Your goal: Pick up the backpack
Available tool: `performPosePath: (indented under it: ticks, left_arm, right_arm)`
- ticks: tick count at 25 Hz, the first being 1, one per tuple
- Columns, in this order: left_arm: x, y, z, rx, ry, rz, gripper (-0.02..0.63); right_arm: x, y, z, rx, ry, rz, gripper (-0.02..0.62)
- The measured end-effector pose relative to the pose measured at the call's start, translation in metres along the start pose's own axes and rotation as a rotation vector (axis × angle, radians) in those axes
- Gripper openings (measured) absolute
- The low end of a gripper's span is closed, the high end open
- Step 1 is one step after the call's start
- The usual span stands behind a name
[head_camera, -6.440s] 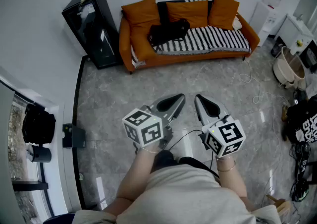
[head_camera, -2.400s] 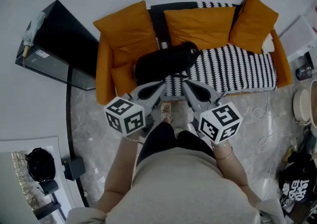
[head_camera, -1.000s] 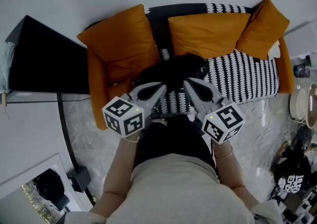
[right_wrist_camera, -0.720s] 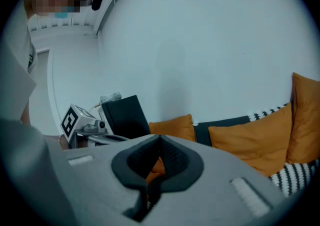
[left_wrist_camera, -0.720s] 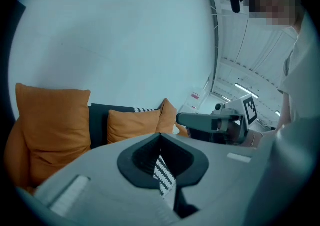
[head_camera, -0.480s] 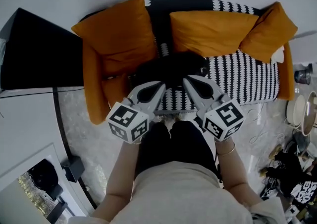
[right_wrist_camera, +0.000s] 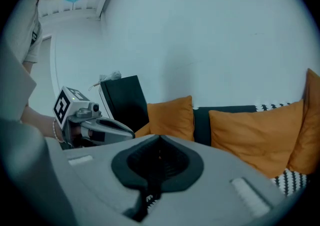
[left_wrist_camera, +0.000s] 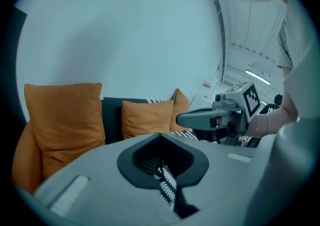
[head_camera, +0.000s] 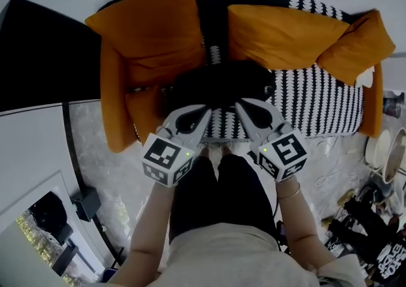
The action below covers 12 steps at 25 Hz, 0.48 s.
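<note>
head view, backpack point(head_camera: 219, 86): black, slumped on the seat of the orange sofa point(head_camera: 120, 114), toward its left end, just below the gap between the left cushion point(head_camera: 152, 32) and the middle cushion point(head_camera: 285, 35); its near side lies over the striped throw point(head_camera: 317, 101)
head view, left gripper point(head_camera: 203, 113): tongs pinched together with nothing in them, tip right at the backpack's near edge; can't tell if it's actually touching
head view, right gripper point(head_camera: 242, 106): same deal, jaws together and empty, tip at the backpack's near edge, just beside the left one
head view, surroundings: black cabinet point(head_camera: 38, 57) left of the sofa, grey marble-ish floor point(head_camera: 95, 159) in front
left gripper view, jaws: closed up tight, nothing clamped; the dark-rimmed window between them shows a sliver of the striped throw and some black stuff
left gripper view, background: left and middle cushions against a pale wall point(left_wrist_camera: 125, 35), right gripper off to the right side
right gripper view, jaws: pressed together too, nothing held; the window shows mostly black
right gripper view, background: left gripper at the left with the black cabinet behind it, orange cushions across the back
</note>
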<state>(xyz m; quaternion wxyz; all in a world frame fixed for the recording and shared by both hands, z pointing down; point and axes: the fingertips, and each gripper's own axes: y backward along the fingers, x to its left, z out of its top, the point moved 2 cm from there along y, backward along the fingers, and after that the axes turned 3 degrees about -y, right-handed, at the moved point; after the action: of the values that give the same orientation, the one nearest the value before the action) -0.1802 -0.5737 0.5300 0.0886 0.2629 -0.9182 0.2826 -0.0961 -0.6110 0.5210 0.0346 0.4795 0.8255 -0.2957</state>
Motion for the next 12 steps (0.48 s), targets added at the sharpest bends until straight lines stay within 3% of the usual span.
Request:
performPosePath:
  ticks: [12]
  left_arm:
    - [0.021,-0.04,-0.065,0.172,-0.09,0.023,0.006]
  right_arm:
    - [-0.019,-0.041,-0.064,0.143,0.117,0.046,0.002]
